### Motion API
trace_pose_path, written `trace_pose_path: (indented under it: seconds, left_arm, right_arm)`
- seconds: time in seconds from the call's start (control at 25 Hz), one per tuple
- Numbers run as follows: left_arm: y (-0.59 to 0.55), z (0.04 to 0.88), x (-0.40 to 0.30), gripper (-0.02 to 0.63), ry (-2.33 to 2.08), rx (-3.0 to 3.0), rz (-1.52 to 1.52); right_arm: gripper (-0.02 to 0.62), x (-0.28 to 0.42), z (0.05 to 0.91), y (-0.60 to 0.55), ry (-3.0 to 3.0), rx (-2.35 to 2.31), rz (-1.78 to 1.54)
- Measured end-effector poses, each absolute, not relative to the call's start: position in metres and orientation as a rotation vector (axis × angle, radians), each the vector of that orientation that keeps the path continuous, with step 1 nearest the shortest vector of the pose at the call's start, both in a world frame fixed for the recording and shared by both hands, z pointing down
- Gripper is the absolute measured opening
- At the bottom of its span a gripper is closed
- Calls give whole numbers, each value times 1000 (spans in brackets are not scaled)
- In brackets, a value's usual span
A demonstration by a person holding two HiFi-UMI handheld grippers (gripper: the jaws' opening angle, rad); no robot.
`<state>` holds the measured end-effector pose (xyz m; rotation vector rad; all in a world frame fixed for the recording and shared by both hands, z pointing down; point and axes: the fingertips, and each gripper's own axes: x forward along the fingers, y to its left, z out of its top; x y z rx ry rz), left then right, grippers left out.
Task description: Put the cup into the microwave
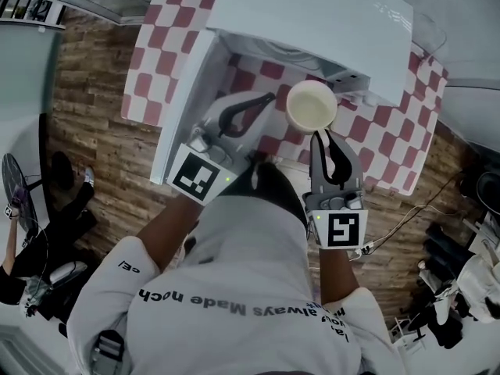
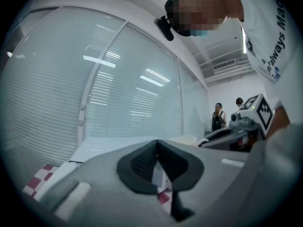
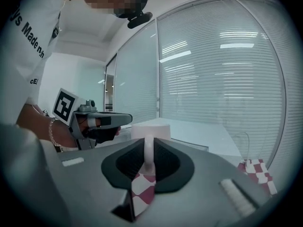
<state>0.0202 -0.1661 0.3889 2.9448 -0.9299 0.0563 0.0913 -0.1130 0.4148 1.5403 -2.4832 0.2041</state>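
A cream cup [image 1: 311,104] hangs over the checkered table in front of the white microwave [image 1: 312,18]. My right gripper [image 1: 321,137] is shut on its handle, and in the right gripper view the handle [image 3: 148,154] sits between the dark pads with the cup body [image 3: 150,128] just beyond. The microwave door [image 1: 186,104] stands swung open to the left. My left gripper [image 1: 266,100] is beside the door, left of the cup, its jaws closed together with nothing between them [image 2: 157,143].
The red-and-white checkered tablecloth [image 1: 391,143] covers the table under the microwave. Wooden floor [image 1: 94,131] surrounds it. A person and a fan [image 1: 16,186] are at the far left, and cables and dark gear [image 1: 445,248] lie at the right.
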Motion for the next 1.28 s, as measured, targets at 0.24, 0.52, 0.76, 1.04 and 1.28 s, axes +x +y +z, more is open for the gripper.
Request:
trace_pose_path:
  seconds: [0.24,0.52,0.76,1.04,1.28]
  left_arm:
    - [-177,421,18,4,-965,2916,70]
    - [-193,452,16,3,-996,2884,76]
    - [-210,475,18,3,-1006,2870,87]
    - [-230,497,21,3,-1011,2875,83]
    - [-245,514,21,3,-1032,2881,107]
  right_arm:
    - [41,91,445,-125,-2460,1557,217]
    - [41,90,476,-143,-2439,1581,219]
    - [41,88,501,-164,-2431,1591,216]
    - [41,87,527,-184,-2414,1605,222]
    - [41,87,544,-202,-2400,1625,222]
